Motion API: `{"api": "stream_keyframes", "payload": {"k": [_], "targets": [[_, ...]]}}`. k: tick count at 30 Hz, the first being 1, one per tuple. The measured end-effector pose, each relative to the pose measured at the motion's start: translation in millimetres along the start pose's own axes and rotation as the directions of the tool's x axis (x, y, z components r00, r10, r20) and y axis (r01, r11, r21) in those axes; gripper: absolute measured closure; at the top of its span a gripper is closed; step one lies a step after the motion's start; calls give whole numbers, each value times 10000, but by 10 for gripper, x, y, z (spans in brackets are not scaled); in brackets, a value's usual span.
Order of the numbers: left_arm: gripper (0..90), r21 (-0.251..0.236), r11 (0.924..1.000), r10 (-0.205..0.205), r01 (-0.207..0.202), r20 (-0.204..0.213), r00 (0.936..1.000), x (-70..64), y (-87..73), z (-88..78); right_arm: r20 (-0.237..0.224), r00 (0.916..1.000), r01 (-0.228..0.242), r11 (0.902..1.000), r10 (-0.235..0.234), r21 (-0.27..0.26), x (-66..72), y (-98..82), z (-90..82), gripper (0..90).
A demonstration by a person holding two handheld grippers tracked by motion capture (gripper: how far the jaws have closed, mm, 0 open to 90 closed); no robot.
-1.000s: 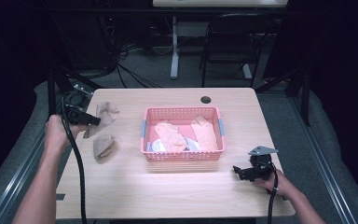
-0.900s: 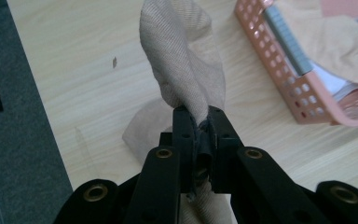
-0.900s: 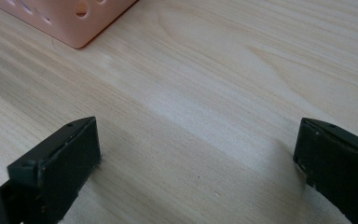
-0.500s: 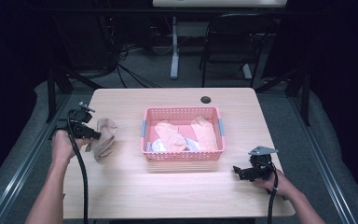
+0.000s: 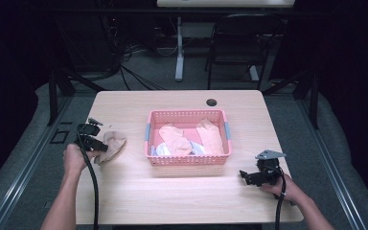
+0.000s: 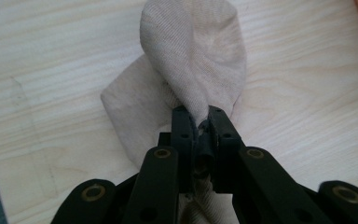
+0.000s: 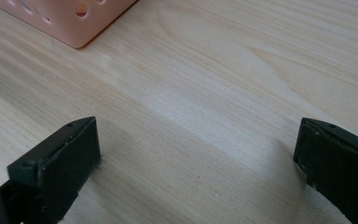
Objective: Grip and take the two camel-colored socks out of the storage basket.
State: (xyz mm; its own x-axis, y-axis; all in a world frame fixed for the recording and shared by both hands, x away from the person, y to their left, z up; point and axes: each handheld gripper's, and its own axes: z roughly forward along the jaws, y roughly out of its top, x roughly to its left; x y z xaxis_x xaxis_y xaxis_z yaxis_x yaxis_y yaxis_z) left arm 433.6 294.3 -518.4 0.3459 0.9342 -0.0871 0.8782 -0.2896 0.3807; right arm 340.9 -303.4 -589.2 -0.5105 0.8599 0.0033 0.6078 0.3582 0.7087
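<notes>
Your left gripper has its 2 jaws clenched on a beige sock, pinched between them, its bulk beyond the tips on the tabletop. Your right gripper rests with jaws released, nothing between.

The beige sock vanishes between the left claw jaws, its pinched fold hidden.

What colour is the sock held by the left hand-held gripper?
The sock is plain beige, with a fine ribbed knit. It shows best in the left gripper view.
</notes>
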Motion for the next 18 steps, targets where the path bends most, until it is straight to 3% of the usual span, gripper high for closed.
{"api": "stream_keyframes", "payload": {"k": [3, 5, 10, 13, 14, 18], "targets": [[781, -118, 9997, -206, 206, 22, 9998, 13, -21, 43, -4, 10000, -1, 10000, 1, 1, 0, 0, 0, 0], [685, -239, 9994, -228, 233, 175, 9996, 10, -26, 9, -2, 10000, 2, 10000, -2, -1, 0, 0, 0, 0], [325, -890, 9954, -327, 353, 306, 9990, -3, -81, -179, 1, 10000, -1, 10000, 1, 0, 0, 0, 0, 0], [194, -1108, 9933, -292, 325, 309, 9991, -34, -168, -288, 6, 10000, 8, 10000, -8, -23, 0, -1, 1, 0], [148, -1291, 9905, -387, 466, 630, 9973, -46, -222, -324, 6, 10000, -4, 10000, 4, 1, 1, 0, -1, 0], [40, -1430, 9891, -246, 349, 730, 9970, -97, -401, -400, 12, 10000, 43, 10000, -43, 34, -2, 1, -3, 0]]}}
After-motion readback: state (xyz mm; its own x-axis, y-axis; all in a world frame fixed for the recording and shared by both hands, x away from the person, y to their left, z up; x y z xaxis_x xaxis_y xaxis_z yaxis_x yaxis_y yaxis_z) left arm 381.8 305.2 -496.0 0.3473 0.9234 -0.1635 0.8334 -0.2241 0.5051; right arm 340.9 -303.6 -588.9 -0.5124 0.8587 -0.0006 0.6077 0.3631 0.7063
